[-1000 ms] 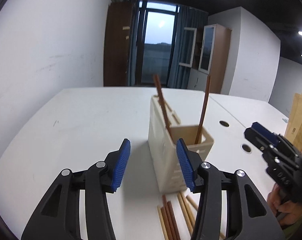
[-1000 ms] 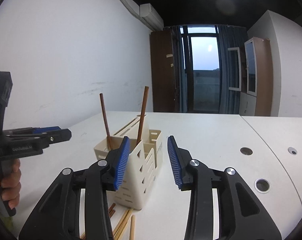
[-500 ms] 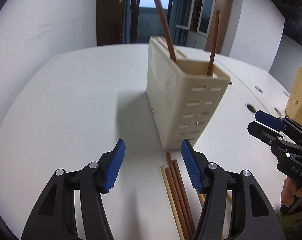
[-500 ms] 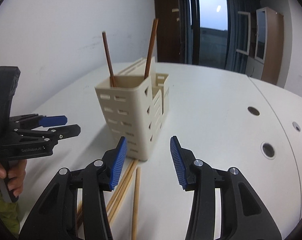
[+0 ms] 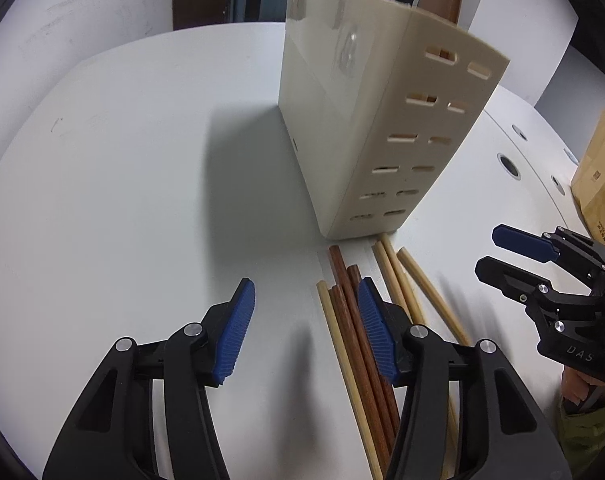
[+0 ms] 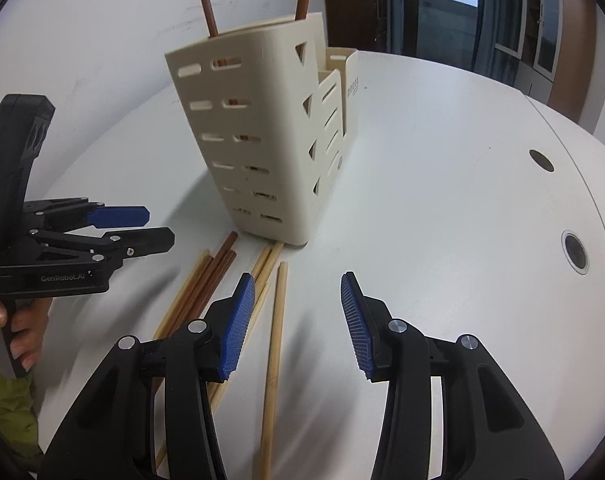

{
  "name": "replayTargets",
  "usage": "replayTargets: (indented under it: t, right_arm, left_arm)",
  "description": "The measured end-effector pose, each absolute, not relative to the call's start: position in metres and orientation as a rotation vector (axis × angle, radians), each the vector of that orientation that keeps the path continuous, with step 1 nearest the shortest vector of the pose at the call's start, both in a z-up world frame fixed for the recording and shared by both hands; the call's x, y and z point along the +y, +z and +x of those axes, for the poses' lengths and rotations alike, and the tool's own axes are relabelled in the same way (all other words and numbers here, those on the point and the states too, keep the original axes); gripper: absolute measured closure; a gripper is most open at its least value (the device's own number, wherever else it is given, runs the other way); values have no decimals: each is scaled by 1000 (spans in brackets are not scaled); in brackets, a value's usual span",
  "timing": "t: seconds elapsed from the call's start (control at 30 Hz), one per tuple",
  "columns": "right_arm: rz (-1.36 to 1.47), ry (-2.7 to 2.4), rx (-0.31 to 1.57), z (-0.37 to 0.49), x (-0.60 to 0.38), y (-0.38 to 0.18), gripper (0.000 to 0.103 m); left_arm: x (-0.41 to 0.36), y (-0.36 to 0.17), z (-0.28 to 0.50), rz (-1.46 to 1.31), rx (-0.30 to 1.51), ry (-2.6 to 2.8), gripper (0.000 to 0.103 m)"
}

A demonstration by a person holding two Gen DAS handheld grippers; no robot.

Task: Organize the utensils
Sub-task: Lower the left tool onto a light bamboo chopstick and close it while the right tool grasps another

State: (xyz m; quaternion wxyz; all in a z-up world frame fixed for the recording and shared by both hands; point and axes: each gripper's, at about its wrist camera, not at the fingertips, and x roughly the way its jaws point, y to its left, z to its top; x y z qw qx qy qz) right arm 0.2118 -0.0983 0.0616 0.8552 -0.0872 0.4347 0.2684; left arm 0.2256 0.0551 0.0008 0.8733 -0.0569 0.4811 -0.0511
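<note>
A cream slotted utensil holder (image 5: 342, 120) (image 6: 262, 120) stands on the white table, with two brown chopsticks (image 6: 206, 0) upright in its near compartment. Several loose chopsticks lie in front of it, brown ones (image 5: 354, 320) (image 6: 218, 268) and pale ones (image 5: 422, 292) (image 6: 276, 340). My left gripper (image 5: 306, 282) (image 6: 160, 226) hovers over the brown bundle's left edge. Its jaws are closing and grip nothing; chopstick ends lie on the table below, just inside its right finger. My right gripper (image 6: 297, 278) (image 5: 487, 250) is open above a single pale chopstick and does not touch it.
Round cable holes (image 6: 574, 252) (image 5: 508, 164) dot the table's right side. A brown cardboard bag (image 5: 598, 184) stands at the far right edge. A person's hand (image 6: 18, 336) holds the left gripper's handle. A white wall runs along the left.
Both grippers have sunk and tipped down towards the table. The holder now looms large and the loose chopsticks lie right under the fingertips. The left jaws widened, then narrowed a little.
</note>
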Motion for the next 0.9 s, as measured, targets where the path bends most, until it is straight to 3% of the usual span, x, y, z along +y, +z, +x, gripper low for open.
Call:
replayTargets:
  t: [0.3, 0.9]
  right_arm:
    - [-228, 558, 974, 214, -87, 37, 58]
    - [-339, 526, 1003, 207, -75, 20, 67]
  left_arm:
    - [50, -18, 232, -97, 1073, -111, 66]
    - [40, -33, 240, -34, 1097, -85, 73]
